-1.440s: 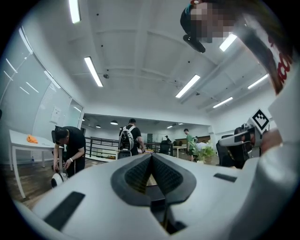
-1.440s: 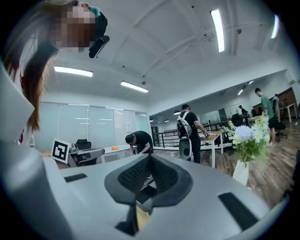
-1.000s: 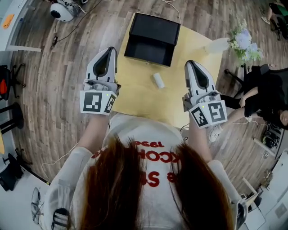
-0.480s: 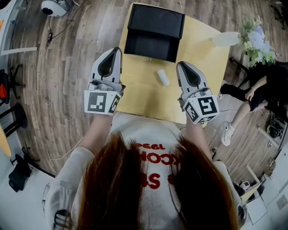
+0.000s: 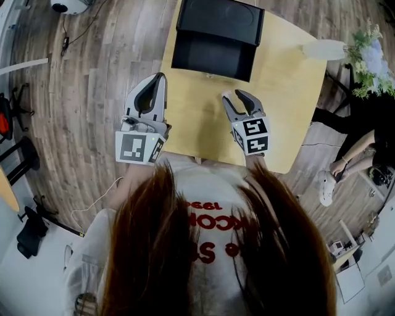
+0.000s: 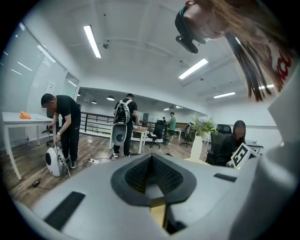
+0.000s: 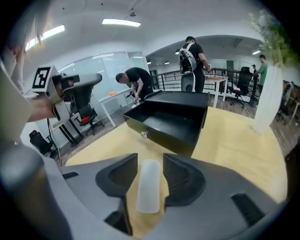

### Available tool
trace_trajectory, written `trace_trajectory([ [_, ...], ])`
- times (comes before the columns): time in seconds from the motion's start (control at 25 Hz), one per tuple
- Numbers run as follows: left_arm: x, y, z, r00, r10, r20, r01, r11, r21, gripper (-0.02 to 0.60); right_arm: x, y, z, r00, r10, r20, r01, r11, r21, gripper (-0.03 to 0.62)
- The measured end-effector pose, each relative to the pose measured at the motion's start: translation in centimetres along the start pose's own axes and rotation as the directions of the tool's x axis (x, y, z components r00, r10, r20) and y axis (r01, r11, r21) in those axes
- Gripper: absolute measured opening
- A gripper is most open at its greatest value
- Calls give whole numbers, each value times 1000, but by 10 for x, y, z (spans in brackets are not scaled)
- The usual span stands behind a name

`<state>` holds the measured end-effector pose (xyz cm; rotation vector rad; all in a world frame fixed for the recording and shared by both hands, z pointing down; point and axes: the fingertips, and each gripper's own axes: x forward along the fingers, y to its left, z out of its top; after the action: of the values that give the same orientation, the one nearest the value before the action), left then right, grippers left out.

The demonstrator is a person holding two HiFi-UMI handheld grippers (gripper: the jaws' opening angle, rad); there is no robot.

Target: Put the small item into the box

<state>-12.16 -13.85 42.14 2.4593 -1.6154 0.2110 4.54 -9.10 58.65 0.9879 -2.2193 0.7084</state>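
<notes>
Straddling the small item (image 7: 149, 187)

Head view: right gripper (image 5: 237, 97) near box (image 5: 217, 17), left gripper (image 5: 152, 79) idle aside. Left gripper view: jaws together, empty. Right gripper view: jaws opening, small item between, untouched; closing off-centre, I could roll it away

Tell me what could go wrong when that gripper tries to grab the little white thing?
The right gripper has its jaws opening, and the small white item lies loose between them. If they close off-centre, it might slip or roll away across the table. The black box has a front wall facing the item, so carrying it low could bump that wall. The tall white vase stands on the right; a wide swing might tip it.
</notes>
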Motion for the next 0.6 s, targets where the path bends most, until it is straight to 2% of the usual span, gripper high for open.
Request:
trace_trajectory([
  [0.2, -6, -2, -7, 1000, -3, -19, 3, 1000, 4, 8, 17, 5, -27, 993, -26, -112, 20, 998, -56, 219],
  [0.4, -10, 3, -11, 1000, 5, -30, -5, 1000, 2, 8, 23, 5, -32, 988, -55, -144, 41, 994, -98, 229],
  [0.44, -10, 4, -11, 1000, 7, -30, -7, 1000, 2, 6, 23, 5, -32, 988, -57, -144, 42, 994, -102, 222],
  [0.52, -10, 5, -10, 1000, 8, -26, -8, 1000, 2, 8, 21, 5, -32, 987, -64, -146, 48, 993, -112, 146],
  [0.6, -11, 6, -7, 1000, 8, -19, -8, 1000, 4, 6, 20, 7, -30, 988, -64, -140, 48, 992, -113, 144],
])
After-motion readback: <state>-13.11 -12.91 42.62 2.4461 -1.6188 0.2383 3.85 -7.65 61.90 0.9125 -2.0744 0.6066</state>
